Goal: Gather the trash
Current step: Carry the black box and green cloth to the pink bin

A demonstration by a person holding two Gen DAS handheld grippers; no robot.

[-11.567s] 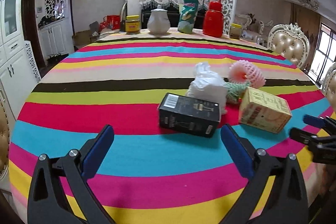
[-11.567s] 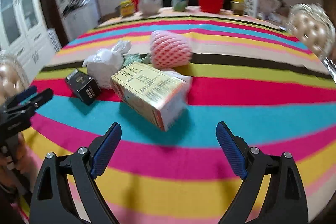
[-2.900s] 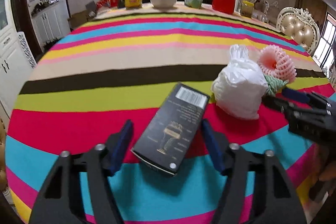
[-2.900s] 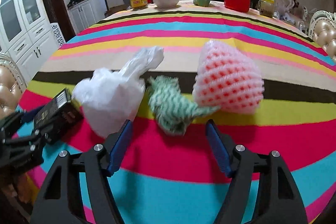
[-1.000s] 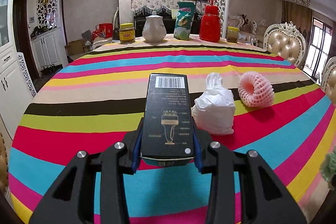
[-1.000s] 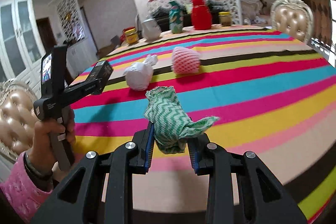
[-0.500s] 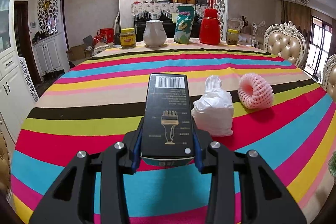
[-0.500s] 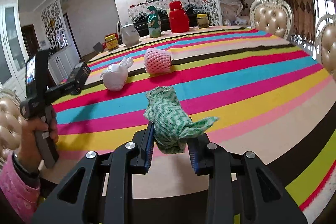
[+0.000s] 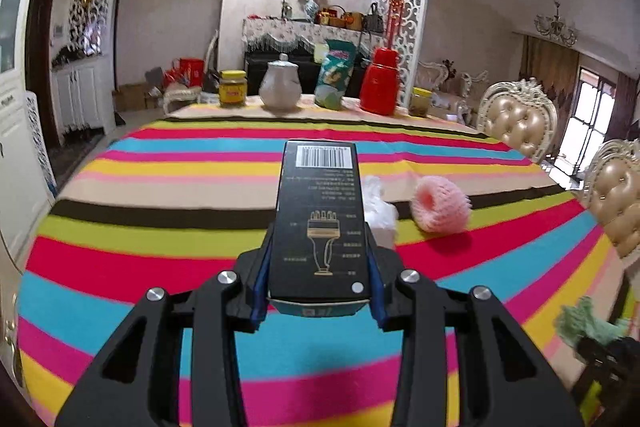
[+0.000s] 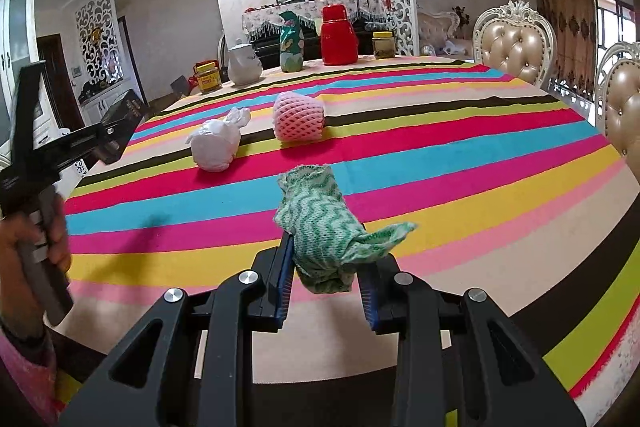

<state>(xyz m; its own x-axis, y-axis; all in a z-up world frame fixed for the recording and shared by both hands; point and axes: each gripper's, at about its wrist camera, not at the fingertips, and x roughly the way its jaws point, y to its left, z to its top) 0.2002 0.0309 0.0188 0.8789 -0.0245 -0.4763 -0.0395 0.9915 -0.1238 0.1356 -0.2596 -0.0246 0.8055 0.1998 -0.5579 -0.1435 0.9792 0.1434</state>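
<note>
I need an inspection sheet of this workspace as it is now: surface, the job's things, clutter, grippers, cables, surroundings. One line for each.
Surface: round table with rainbow-striped cloth.
Job's things: black cardboard box and green-white zigzag cloth wad are held in the air; tied white plastic bag and pink foam fruit net lie on the cloth, apart.
Clutter: at the far edge, yellow-lid jar, white ceramic teapot, green snack bag, red thermos jug.
Grippers: left gripper shut on the box; right gripper shut on the wad.
Cables: nothing seen.
Surroundings: gold padded chairs, white cabinets.
</note>
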